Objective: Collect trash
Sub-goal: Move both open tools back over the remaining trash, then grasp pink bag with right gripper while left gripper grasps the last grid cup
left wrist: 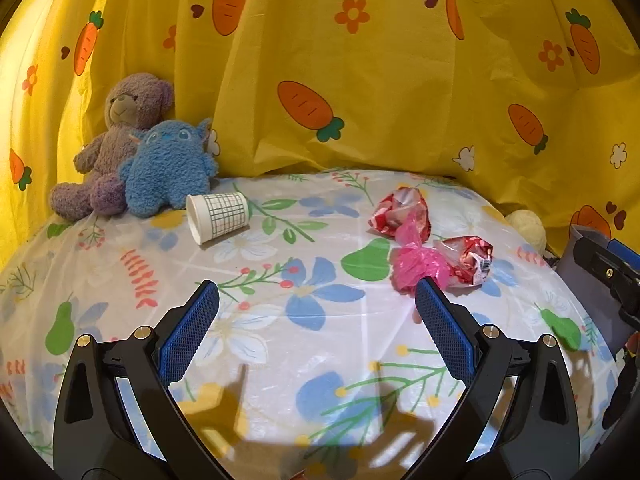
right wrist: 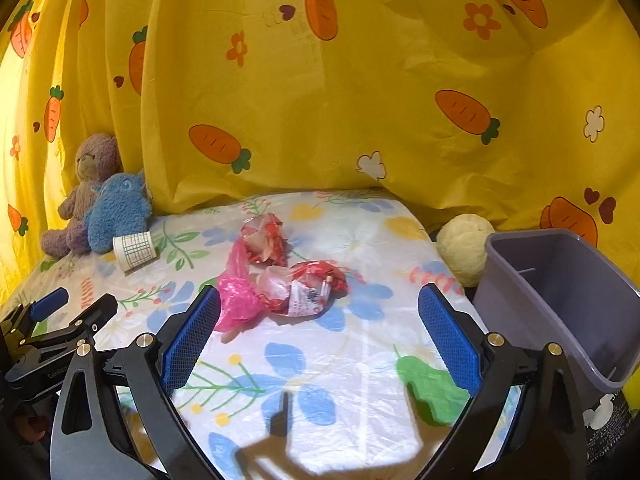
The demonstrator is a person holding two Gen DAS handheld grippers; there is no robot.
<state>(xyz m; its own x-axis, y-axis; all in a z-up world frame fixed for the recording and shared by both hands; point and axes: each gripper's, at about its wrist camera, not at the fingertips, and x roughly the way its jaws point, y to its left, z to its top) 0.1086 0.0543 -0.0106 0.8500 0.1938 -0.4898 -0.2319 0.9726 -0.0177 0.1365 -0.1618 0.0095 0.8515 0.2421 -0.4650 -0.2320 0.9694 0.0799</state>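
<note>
On the floral tablecloth lie a tipped white paper cup with a green grid (left wrist: 218, 216) (right wrist: 134, 251), a crumpled red-and-white wrapper (left wrist: 400, 212) (right wrist: 263, 240), a pink plastic bag (left wrist: 418, 264) (right wrist: 238, 300) and a second red wrapper (left wrist: 468, 260) (right wrist: 308, 288). My left gripper (left wrist: 316, 296) is open and empty, short of the trash. My right gripper (right wrist: 320, 300) is open and empty, its left finger just in front of the pink bag. A grey bin (right wrist: 560, 300) (left wrist: 592, 280) stands at the table's right edge.
A purple teddy bear (left wrist: 116, 140) (right wrist: 82, 196) and a blue plush (left wrist: 168, 168) (right wrist: 118, 212) sit at the back left. A cream plush ball (right wrist: 464, 248) (left wrist: 528, 228) lies behind the bin. A yellow carrot-print curtain (left wrist: 360, 80) hangs behind the table.
</note>
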